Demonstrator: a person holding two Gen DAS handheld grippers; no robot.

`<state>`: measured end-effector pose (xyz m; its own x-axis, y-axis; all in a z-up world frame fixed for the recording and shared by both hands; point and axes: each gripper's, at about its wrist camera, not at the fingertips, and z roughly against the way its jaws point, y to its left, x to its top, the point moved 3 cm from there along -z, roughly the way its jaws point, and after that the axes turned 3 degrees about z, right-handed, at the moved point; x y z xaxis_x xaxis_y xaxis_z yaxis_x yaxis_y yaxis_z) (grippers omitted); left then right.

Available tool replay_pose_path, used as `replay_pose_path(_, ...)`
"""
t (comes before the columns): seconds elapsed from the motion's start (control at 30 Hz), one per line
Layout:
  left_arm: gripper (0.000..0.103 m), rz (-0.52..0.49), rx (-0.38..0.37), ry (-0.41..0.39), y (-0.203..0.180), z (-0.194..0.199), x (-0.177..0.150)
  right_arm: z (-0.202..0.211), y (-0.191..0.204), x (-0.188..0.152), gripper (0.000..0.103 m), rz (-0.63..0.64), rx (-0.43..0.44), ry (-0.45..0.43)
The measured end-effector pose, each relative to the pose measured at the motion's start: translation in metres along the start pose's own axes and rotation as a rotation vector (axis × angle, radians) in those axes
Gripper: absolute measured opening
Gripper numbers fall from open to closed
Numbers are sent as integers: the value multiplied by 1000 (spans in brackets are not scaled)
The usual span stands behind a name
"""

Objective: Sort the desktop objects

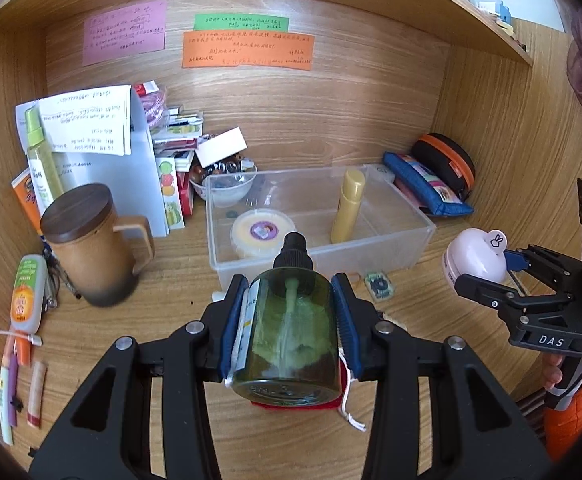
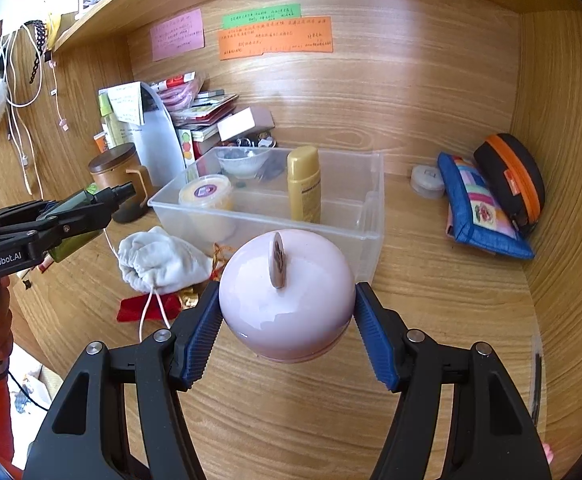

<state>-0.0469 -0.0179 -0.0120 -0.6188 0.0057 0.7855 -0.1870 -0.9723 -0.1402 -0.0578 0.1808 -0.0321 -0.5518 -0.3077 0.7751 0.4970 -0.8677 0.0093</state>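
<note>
My left gripper point(image 1: 289, 286) is shut on a dark green pump bottle point(image 1: 291, 336), whose black pump head points away toward a clear plastic bin point(image 1: 391, 240). In the bin stand a yellow bottle point(image 1: 347, 212) and a round yellow tub point(image 1: 261, 232) with a purple label. My right gripper point(image 2: 287, 292) is shut on a glossy pink round jar point(image 2: 287, 312) in front of the bin's point(image 2: 371, 200) near right corner. The left wrist view shows the same pink jar point(image 1: 475, 258) held off the desk to the right. The right wrist view shows the green bottle point(image 2: 71, 236) at far left.
A brown lidded mug point(image 1: 91, 240) stands left of the bin, with papers and boxes behind it. A white drawstring bag point(image 2: 163, 260) lies on red cloth point(image 2: 147, 308) before the bin. A blue pouch point(image 2: 479, 208) and black-orange case point(image 2: 511, 176) lean in the right corner.
</note>
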Motion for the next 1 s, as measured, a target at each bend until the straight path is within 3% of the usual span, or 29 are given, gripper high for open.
replay_pose_path(0.47, 42, -8, -30, 2, 4, -29, 34, -16, -8, 38, 61, 26, -29, -24)
replay_pose_path(1.0, 42, -39, -87, 76, -10, -89, 56, -53, -31, 61, 61, 33, -45, 11)
